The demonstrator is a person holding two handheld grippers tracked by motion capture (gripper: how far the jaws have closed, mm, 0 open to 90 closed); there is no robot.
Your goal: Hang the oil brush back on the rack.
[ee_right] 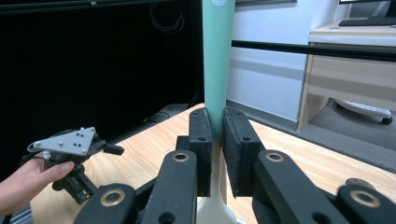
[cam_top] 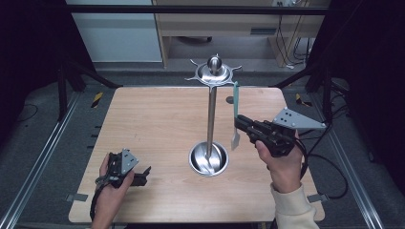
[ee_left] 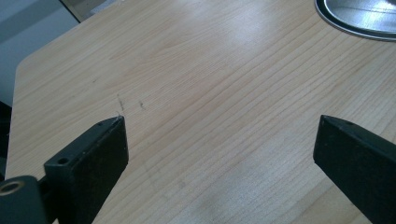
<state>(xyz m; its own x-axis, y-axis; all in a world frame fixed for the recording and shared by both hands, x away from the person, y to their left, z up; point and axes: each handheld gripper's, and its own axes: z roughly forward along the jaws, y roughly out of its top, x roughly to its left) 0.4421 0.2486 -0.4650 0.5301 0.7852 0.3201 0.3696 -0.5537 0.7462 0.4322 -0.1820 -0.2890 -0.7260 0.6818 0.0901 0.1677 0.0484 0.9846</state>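
From above, my right gripper (cam_top: 241, 123) sits right of centre in the frame, clamped on a slim utensil with a mint-green handle and a pale cream blade (cam_top: 235, 114), held upright with the handle end up. It hangs just beside the tall polished steel stand with a round dish base and a crown of hooks (cam_top: 210, 109) at mid-frame. I judge the step to be hanging the utensil on a hook: I should lift until the handle's tip is level with the crown, keep it vertical, and come in sideways so the hole meets a hook. My left gripper (cam_top: 143, 174) rests low on the light wooden table (cam_top: 153, 119) at lower left, well apart from the stand.

Along my left jaws they stand wide open over bare wood with nothing between them; the stand's dish rim (ee_left: 359, 18) peeks in at upper right.

Along my right jaws, the pads pinch the green handle (ee_right: 218, 60), which rises to the top edge; whether its tip has a hanging hole I cannot quite tell.

Count: one utensil, one stand, two grippers, one table.
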